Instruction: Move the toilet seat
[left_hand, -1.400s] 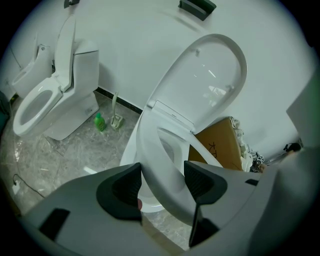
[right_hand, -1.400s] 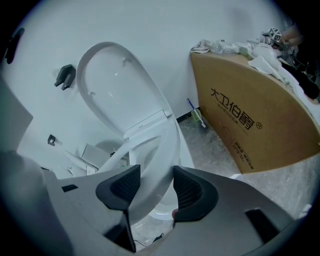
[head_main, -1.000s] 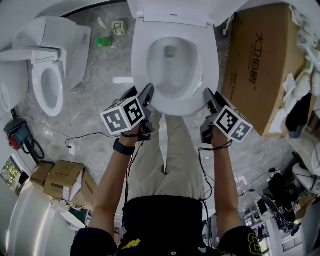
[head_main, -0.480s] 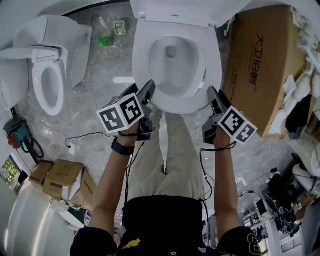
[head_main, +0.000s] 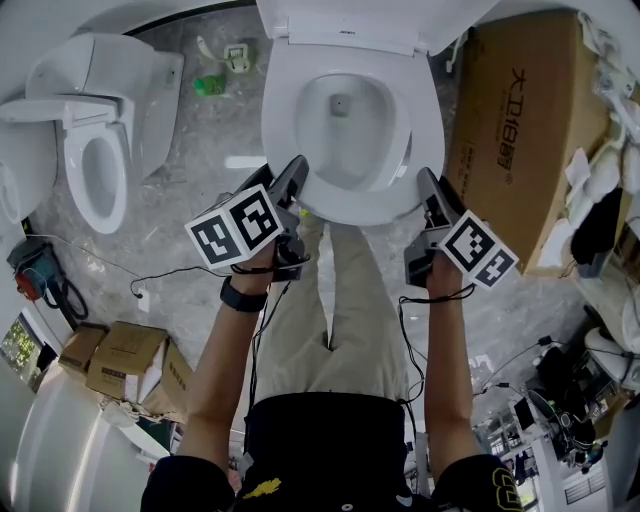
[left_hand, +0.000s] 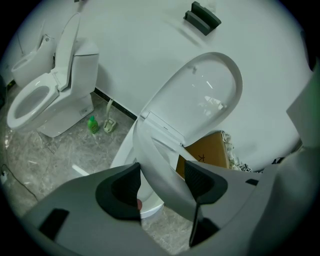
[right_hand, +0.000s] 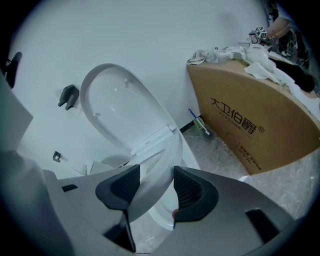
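Head view: your left gripper (head_main: 298, 180) and right gripper (head_main: 426, 187) both pinch the toilet seat (head_main: 352, 206), uneven lifting could drop it

I see toilet seat (head_main: 278, 135): white oval ring, tilted, front end raised. Left rim is pinched between jaws of left gripper (left_hand: 162, 172), right rim between jaws of right gripper (right_hand: 156, 175).

Head view o/head; gripper views close
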